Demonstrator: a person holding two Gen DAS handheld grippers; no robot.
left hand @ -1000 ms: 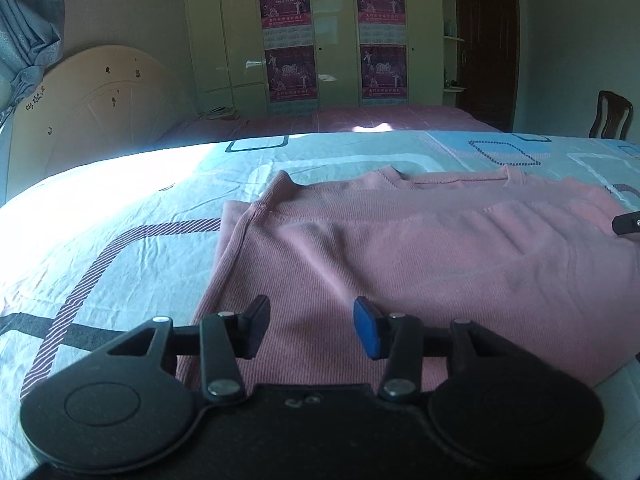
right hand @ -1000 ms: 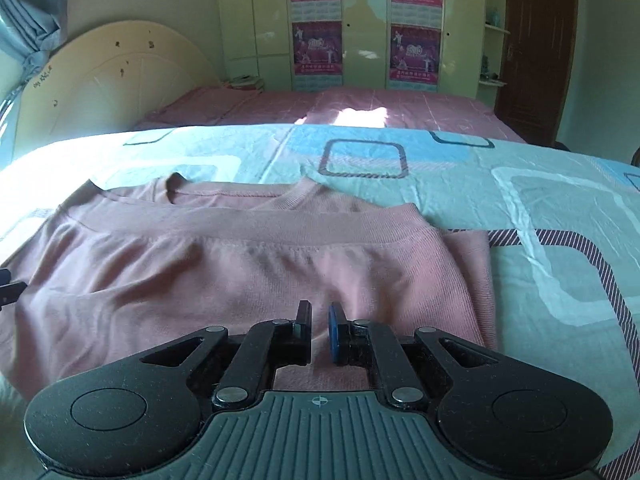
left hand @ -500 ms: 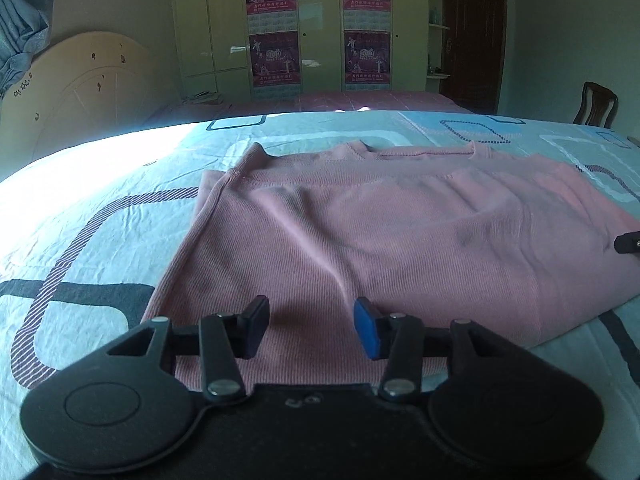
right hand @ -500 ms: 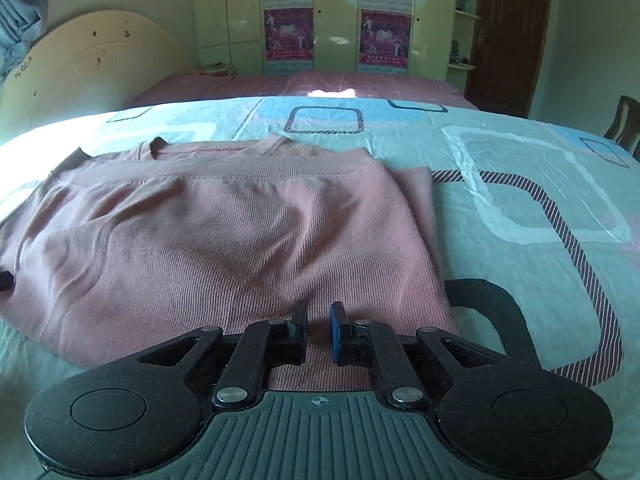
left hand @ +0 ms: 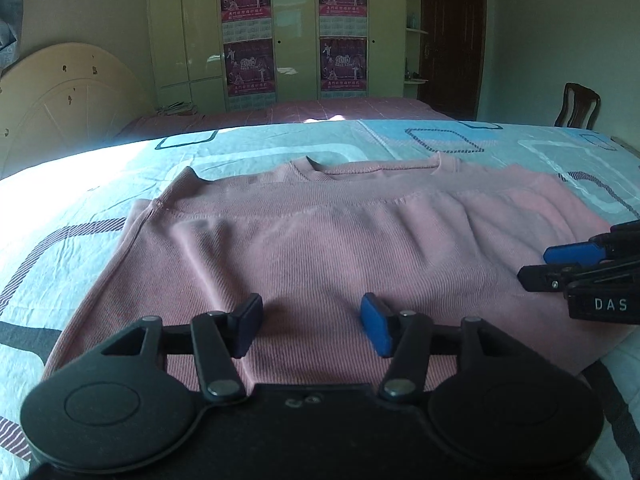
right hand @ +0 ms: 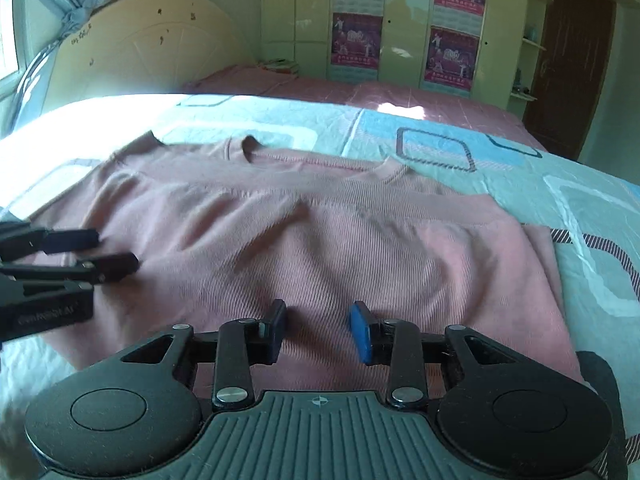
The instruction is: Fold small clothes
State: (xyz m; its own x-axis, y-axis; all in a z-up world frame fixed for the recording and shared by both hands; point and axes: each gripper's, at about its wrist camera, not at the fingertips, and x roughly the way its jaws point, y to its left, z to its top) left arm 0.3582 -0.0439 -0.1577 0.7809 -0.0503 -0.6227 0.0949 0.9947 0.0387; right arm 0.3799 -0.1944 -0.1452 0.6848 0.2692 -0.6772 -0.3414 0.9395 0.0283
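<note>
Nearest, the left tongs (left hand: 311,325) hover with their fingers spread wide over the near hem of a pink sweater (left hand: 340,240), gripping nothing. The right tongs (right hand: 318,332) are likewise parted and empty above the same hem, further right. The sweater lies folded flat on a bed (left hand: 100,184) with a pale blue patterned sheet, collar at its far edge. Beyond stand a cream headboard (right hand: 152,48) and a wardrobe (left hand: 296,28) with posters.

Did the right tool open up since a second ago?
Yes. The right tool was nearly shut; now its pads stand wide apart above the pink sweater.
</note>
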